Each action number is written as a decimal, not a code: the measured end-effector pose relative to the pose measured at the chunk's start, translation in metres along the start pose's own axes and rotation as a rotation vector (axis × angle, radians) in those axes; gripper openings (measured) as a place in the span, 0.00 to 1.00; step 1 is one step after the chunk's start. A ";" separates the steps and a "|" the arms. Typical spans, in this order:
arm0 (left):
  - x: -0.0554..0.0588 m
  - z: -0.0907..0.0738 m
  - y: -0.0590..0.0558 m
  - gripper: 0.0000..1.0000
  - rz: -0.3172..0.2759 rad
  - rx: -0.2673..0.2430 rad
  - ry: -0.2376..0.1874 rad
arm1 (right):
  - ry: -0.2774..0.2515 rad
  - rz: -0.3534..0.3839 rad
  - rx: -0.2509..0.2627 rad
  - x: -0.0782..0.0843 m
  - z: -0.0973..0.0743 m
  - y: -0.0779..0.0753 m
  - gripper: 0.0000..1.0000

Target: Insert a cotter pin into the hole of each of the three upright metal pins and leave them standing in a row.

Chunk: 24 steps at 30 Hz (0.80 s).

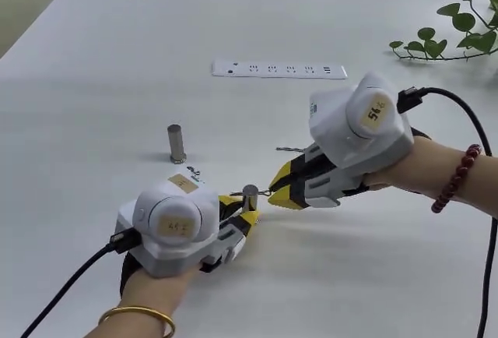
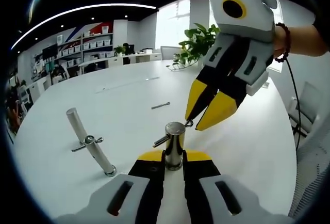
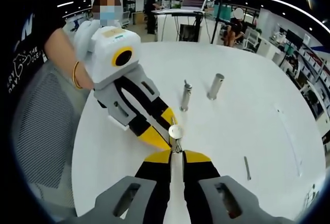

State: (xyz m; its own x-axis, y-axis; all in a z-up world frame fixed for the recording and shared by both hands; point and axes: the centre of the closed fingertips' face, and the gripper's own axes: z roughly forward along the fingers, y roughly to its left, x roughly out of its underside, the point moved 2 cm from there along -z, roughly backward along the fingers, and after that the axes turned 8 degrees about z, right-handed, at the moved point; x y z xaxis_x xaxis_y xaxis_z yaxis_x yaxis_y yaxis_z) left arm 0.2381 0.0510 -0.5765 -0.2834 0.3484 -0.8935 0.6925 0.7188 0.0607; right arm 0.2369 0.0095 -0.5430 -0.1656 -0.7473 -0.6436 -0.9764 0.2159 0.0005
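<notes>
Pinching an upright pin [image 2: 175, 133] low down with the left gripper [image 2: 174, 159], toward the worktop's [image 1: 93, 81] near edge. Nipping a cotter pin [image 2: 161, 141] by its loop with the right gripper [image 3: 177, 152], shank through the pin's hole. Standing just beyond, leftward: a second pin [image 2: 99, 156] with a fitted cotter [image 2: 86, 142], and a third pin [image 1: 177, 143], bare. Lying nearer the middle: a spare cotter [image 1: 289, 149].

Right gripper [image 3: 177, 153]: yellow-tipped black jaws pinched on thin wire cotter pin [image 3: 178, 144], which meets round-topped silver metal pin [image 3: 176, 131] clamped by white left gripper [image 3: 168, 129]. Beyond, on white table [image 3: 258, 126], nearer upright silver cylinder [image 3: 185, 96] and farther upright silver cylinder [image 3: 215, 86].
</notes>
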 end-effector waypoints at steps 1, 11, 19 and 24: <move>0.000 0.000 0.000 0.10 0.003 0.002 0.002 | 0.001 -0.002 0.001 0.001 0.000 -0.001 0.01; 0.001 0.000 0.000 0.10 0.004 0.010 0.001 | -0.001 -0.007 0.000 -0.003 0.001 0.001 0.00; 0.001 0.000 0.000 0.10 0.006 0.012 0.003 | 0.001 -0.004 -0.001 -0.005 0.001 0.001 0.00; 0.002 0.000 0.000 0.11 0.016 0.005 0.010 | -0.003 0.003 0.011 -0.004 0.001 -0.001 0.03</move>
State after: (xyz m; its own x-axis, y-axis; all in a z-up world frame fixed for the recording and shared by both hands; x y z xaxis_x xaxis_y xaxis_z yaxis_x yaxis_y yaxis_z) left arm 0.2372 0.0517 -0.5777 -0.2786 0.3659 -0.8880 0.7005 0.7099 0.0727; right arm 0.2391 0.0129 -0.5412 -0.1681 -0.7445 -0.6461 -0.9743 0.2253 -0.0061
